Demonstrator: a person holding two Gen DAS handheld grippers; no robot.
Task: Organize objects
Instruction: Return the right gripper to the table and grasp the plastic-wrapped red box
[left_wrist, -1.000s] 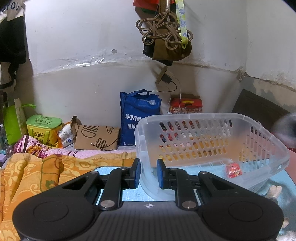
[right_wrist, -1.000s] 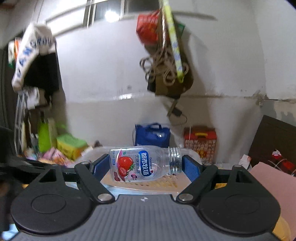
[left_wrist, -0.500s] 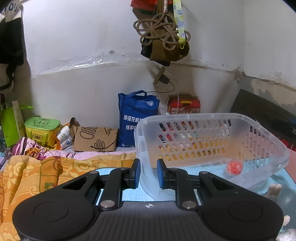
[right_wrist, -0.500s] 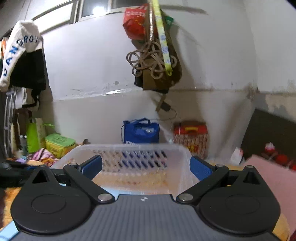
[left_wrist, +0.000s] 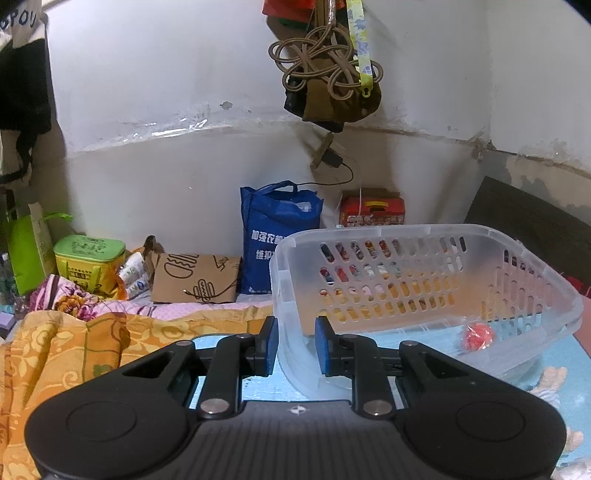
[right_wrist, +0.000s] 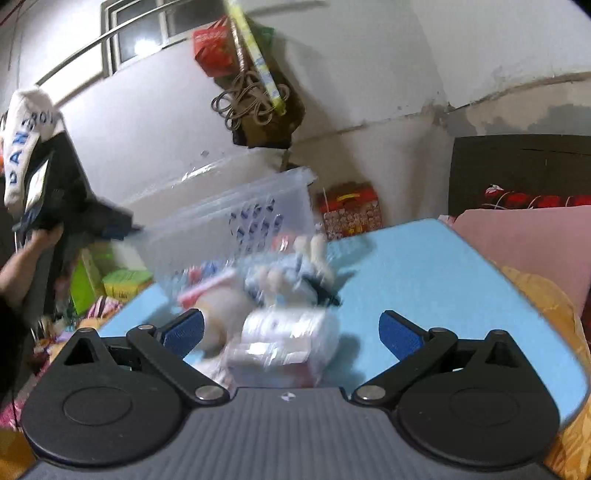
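A clear slotted plastic basket (left_wrist: 424, 280) stands tilted on the blue mat (left_wrist: 229, 384). Its near-left corner sits between the pads of my left gripper (left_wrist: 296, 347). The pads are shut on that rim and just starting to open. A small red item (left_wrist: 478, 336) lies on the basket floor. In the blurred right wrist view my right gripper (right_wrist: 291, 332) hangs wide open, low over the mat (right_wrist: 424, 280). White wrapped packets (right_wrist: 288, 332) lie between its fingers, untouched. A plush doll (right_wrist: 291, 273) lies just beyond them, with the basket (right_wrist: 236, 218) behind.
A blue bag (left_wrist: 277, 236), a brown paper bag (left_wrist: 195, 277), a green box (left_wrist: 88, 258) and a red box (left_wrist: 371, 212) line the wall. An orange blanket (left_wrist: 55, 350) lies left. Cords (left_wrist: 325, 74) hang overhead. A pink cushion (right_wrist: 524, 243) borders the mat; a person's hand (right_wrist: 33, 247) shows at left.
My right gripper let go of the strawberry drink bottle, opened wide, then swung down and away from the basket to the packets on the mat. The left gripper stayed at the basket corner.
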